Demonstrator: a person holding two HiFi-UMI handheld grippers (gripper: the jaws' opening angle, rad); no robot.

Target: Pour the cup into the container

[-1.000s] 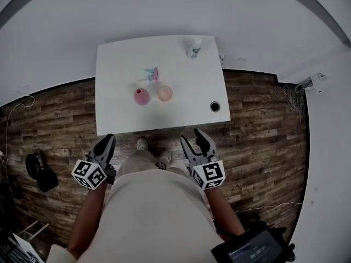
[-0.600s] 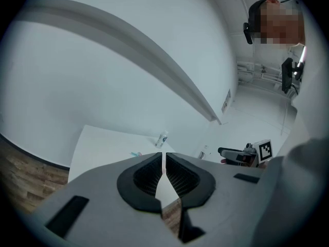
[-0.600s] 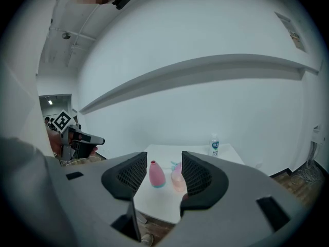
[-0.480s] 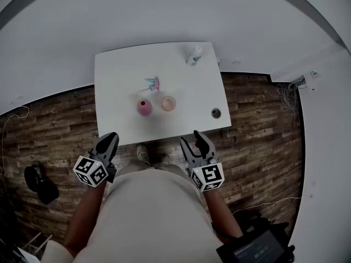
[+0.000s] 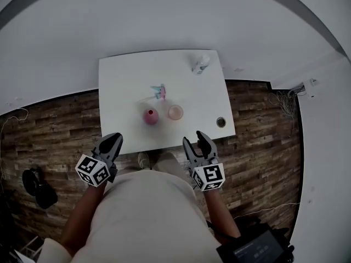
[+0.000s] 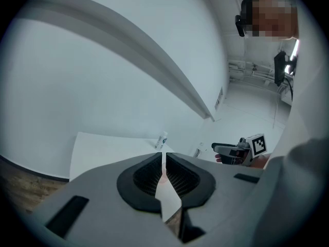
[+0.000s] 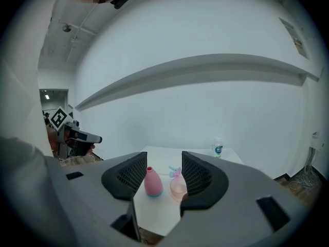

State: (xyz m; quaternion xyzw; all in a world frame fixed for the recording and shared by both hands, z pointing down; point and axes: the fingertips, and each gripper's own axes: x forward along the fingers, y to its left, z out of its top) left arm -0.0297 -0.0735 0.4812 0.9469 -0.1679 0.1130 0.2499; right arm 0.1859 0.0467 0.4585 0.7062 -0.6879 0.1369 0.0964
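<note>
A translucent pink cup [image 5: 175,112] stands near the front of the white table [image 5: 120,81]. Just left of it is a pink vase-shaped container [image 5: 151,116] with a narrow neck. Both grippers are held at waist height, short of the table's front edge. My left gripper [image 5: 112,142] has its jaws together with nothing between them. My right gripper [image 5: 197,142] is open and empty. In the right gripper view the container [image 7: 152,183] and the cup [image 7: 178,187] show far off through the gap of my right gripper [image 7: 163,169].
A small teal and pink object [image 5: 159,90] lies behind the cup. A small bottle [image 5: 200,64] stands at the table's far right. A dark round thing [image 5: 221,122] sits at the front right corner. Wood flooring surrounds the table; a white wall is behind it.
The table and its objects have slid lower in the head view, closer to both grippers. The grippers have kept their places at the waist, jaws unchanged.
</note>
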